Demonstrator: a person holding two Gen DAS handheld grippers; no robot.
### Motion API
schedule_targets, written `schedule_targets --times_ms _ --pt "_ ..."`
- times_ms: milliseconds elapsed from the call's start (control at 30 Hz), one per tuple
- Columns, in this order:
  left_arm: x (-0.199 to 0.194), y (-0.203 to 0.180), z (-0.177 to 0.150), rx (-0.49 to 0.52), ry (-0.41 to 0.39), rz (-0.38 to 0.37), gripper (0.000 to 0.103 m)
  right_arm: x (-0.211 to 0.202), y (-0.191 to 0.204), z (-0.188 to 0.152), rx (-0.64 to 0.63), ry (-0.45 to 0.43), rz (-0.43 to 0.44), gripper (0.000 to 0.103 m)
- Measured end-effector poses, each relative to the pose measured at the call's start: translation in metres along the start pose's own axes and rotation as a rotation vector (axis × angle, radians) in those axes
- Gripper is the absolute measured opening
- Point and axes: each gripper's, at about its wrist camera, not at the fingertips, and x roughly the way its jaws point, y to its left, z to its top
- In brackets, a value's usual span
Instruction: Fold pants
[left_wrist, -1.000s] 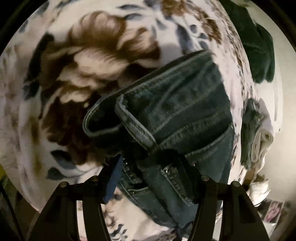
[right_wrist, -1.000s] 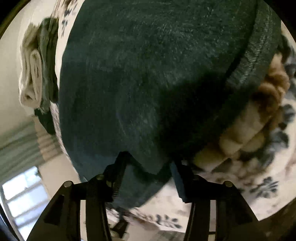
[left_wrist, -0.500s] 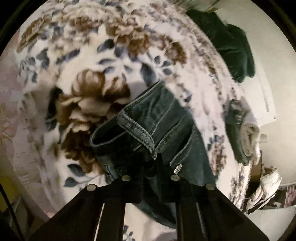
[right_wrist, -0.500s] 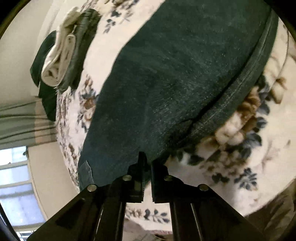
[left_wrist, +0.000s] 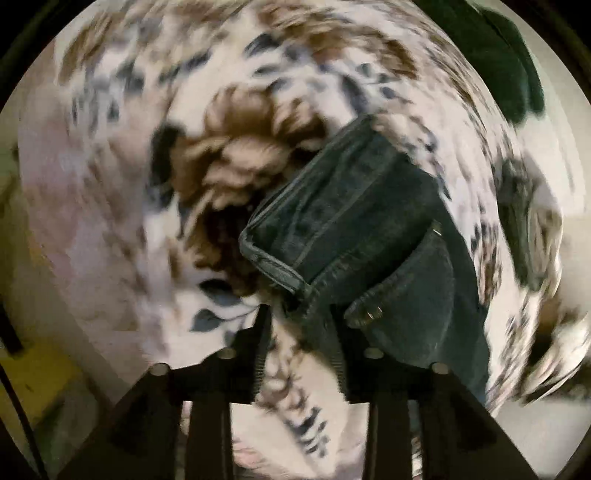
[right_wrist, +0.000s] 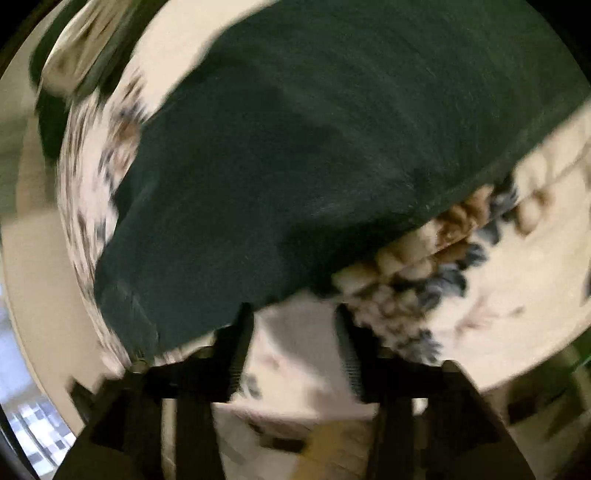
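Dark blue denim jeans (left_wrist: 369, 236) lie on a bed covered by a white blanket (left_wrist: 110, 229) printed with brown flowers and grey-blue leaves. In the left wrist view the waistband end sits nearest, its thick stitched band curled over, with a riveted pocket just behind it. In the right wrist view a broad flat panel of the jeans (right_wrist: 314, 147) fills the upper frame, its seamed edge running along the blanket. Both views are blurred. The left gripper (left_wrist: 301, 325) hangs just above the waistband, jaws opening, with only a corner of denim reaching in near the right finger; the pads do not seem to press on it. The right gripper (right_wrist: 293, 325) hovers at the near edge of the denim panel, jaws opening, with only blanket showing between them. Judged from the look, the denim is heavy, fairly stiff and not slippery; it should hold a crease but sag when lifted. The waistband and the seamed edges look like the firmest places to pinch. Beyond the jeans, at the blanket's far edge, lie a dark green garment (left_wrist: 509, 74) and a folded cream-and-green bundle (left_wrist: 532, 229).
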Motion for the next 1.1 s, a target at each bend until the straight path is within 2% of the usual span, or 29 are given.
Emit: schedule_targets --times_ms 33,67,133,200,267,367,467,500,533,567,600,633,667,733,800,900,967,1067,1100 --pt "-0.006 -0.011 -0.001 0.067 -0.010 0.057 0.043 -0.009 0.011 -0.001 -0.033 0.013 0.012 0.051" --pt "-0.012 -0.023 -0.001 0.131 -0.031 0.096 0.060 -0.018 0.029 0.003 -0.078 0.035 0.013 0.051" --pt "-0.017 -0.044 0.000 0.230 -0.077 0.174 0.083 -0.027 0.075 0.019 -0.194 0.062 0.023 0.051" --pt "-0.016 -0.060 0.007 0.288 -0.117 0.188 0.083 -0.026 0.117 0.040 -0.305 0.067 0.004 0.051" --pt "-0.009 -0.077 0.020 0.309 -0.139 0.173 0.083 -0.007 0.173 0.069 -0.446 0.083 -0.058 0.051" --pt "0.010 -0.099 0.041 0.332 -0.134 0.156 0.083 0.036 0.234 0.104 -0.593 0.144 -0.172 0.051" --pt "0.032 -0.110 0.048 0.371 -0.117 0.179 0.083 0.083 0.261 0.119 -0.690 0.255 -0.303 0.051" --pt "0.041 -0.110 0.050 0.379 -0.101 0.187 0.083 0.096 0.264 0.118 -0.726 0.289 -0.354 0.050" --pt "0.045 -0.110 0.048 0.379 -0.093 0.184 0.083 0.106 0.265 0.115 -0.762 0.302 -0.412 0.044" --pt "0.049 -0.108 0.048 0.380 -0.088 0.181 0.083 0.107 0.265 0.113 -0.766 0.297 -0.393 0.022" --pt "0.052 -0.105 0.047 0.379 -0.086 0.177 0.083 0.106 0.266 0.110 -0.768 0.301 -0.375 0.020" --pt "0.053 -0.102 0.047 0.377 -0.085 0.168 0.083 0.097 0.268 0.106 -0.780 0.243 -0.388 0.018" --pt "0.053 -0.098 0.047 0.371 -0.085 0.158 0.083 0.087 0.269 0.104 -0.786 0.198 -0.387 0.004" --pt "0.054 -0.090 0.048 0.353 -0.071 0.141 0.083 0.065 0.269 0.108 -0.763 0.112 -0.362 0.004" --pt "0.056 -0.084 0.048 0.339 -0.060 0.123 0.083 0.047 0.260 0.120 -0.673 0.080 -0.297 0.003" --pt "0.057 -0.079 0.049 0.322 -0.053 0.111 0.083 0.043 0.252 0.124 -0.614 0.048 -0.267 0.003" --pt "0.057 -0.079 0.049 0.318 -0.047 0.115 0.083 0.054 0.244 0.129 -0.593 0.099 -0.254 0.004" --pt "0.055 -0.081 0.049 0.303 -0.037 0.112 0.083 0.065 0.222 0.163 -0.368 0.206 -0.093 0.010" --pt "0.053 -0.082 0.048 0.305 -0.036 0.115 0.083 0.057 0.216 0.172 -0.329 0.194 -0.061 0.024"
